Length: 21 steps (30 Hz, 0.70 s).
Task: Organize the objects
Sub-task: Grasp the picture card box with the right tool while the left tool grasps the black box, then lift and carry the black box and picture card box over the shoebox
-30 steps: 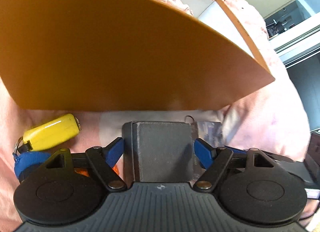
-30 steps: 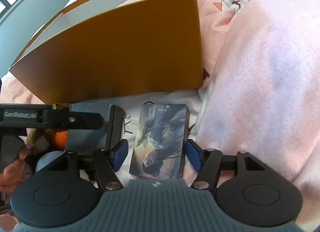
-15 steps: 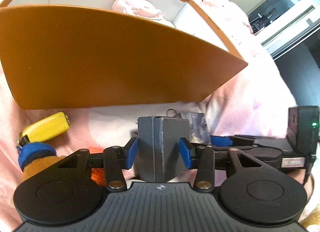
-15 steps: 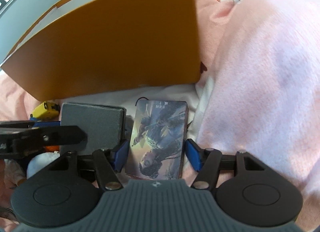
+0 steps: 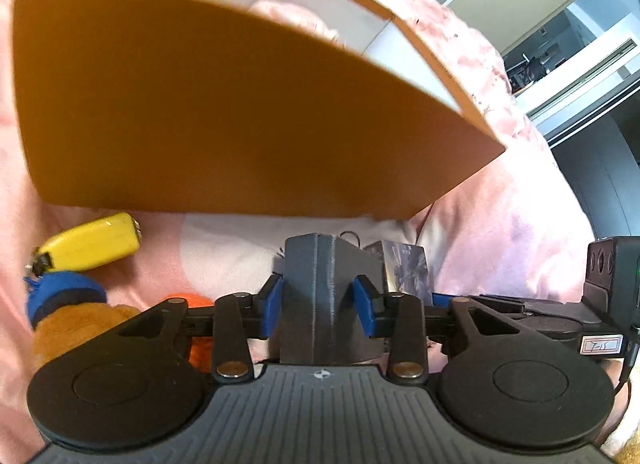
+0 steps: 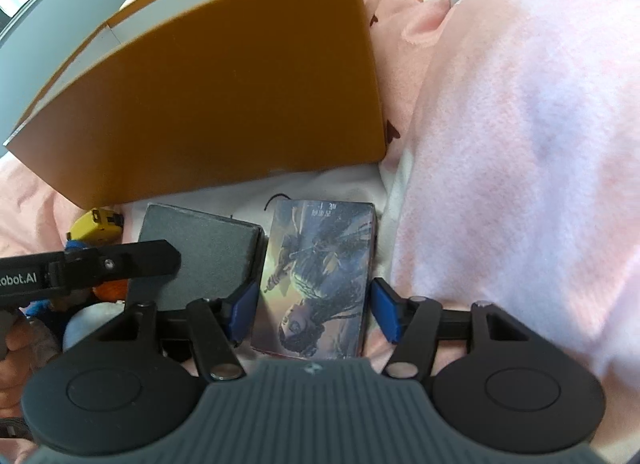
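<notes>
A dark grey box (image 5: 326, 292) stands tipped up on an edge between the blue pads of my left gripper (image 5: 319, 302). The jaws are closing and both pads press on its sides. The right wrist view shows the same grey box (image 6: 196, 248) with a left finger (image 6: 100, 268) across it. Beside it a picture-printed card box (image 6: 320, 264) lies flat on the bedding. My right gripper (image 6: 314, 312) straddles its near end, open, with small gaps at both pads. An open orange box (image 5: 224, 116) stands just behind both items.
A yellow tape-measure-like object (image 5: 94, 242) and an orange and blue plush toy (image 5: 68, 304) lie at the left. A pink cloth (image 5: 292, 16) sits inside the orange box. A thick pink blanket (image 6: 520, 144) rises at the right. A hand shows at the left edge.
My left jaws have closed from wide open onto the grey box, which has tipped from lying flat up onto an edge. My right gripper has barely moved around the card box.
</notes>
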{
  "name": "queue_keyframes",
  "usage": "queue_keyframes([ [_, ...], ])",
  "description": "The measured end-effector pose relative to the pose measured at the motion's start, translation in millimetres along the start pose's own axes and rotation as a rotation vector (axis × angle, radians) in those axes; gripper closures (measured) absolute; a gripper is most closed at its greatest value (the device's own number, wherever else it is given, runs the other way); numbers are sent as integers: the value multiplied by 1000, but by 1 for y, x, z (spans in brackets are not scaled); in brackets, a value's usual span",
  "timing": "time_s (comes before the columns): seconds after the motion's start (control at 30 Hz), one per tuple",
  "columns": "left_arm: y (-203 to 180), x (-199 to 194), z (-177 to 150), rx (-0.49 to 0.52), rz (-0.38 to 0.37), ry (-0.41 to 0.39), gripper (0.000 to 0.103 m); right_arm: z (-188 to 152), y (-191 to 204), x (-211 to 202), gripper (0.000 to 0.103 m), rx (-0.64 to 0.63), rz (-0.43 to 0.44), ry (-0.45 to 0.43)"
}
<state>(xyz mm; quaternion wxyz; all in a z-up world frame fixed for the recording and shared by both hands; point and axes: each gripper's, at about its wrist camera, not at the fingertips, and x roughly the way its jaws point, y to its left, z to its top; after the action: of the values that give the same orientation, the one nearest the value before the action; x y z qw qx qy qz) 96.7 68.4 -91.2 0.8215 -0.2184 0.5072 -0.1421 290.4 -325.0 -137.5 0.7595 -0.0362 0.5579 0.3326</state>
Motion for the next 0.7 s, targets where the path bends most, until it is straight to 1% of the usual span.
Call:
queue_keyframes([
  [0.3,-8,-29,-1,33,-37,-94,62,8,1,-33,40,85,107,-37],
  [0.37,-10,-41,2,34,-51,-113,62,13,2,-43,41,98,128,-54],
  [0.5,-12,-67,12,21,-79,-152,62,25,7,-68,41,97,171,-104],
  [0.53,-12,-75,15,18,-86,-163,62,27,14,-69,41,95,182,-116],
  [0.57,-13,-81,18,19,-90,-173,62,27,9,-82,41,90,195,-128],
  [0.7,-20,-99,38,13,-108,-209,62,49,21,-95,41,41,242,-176],
])
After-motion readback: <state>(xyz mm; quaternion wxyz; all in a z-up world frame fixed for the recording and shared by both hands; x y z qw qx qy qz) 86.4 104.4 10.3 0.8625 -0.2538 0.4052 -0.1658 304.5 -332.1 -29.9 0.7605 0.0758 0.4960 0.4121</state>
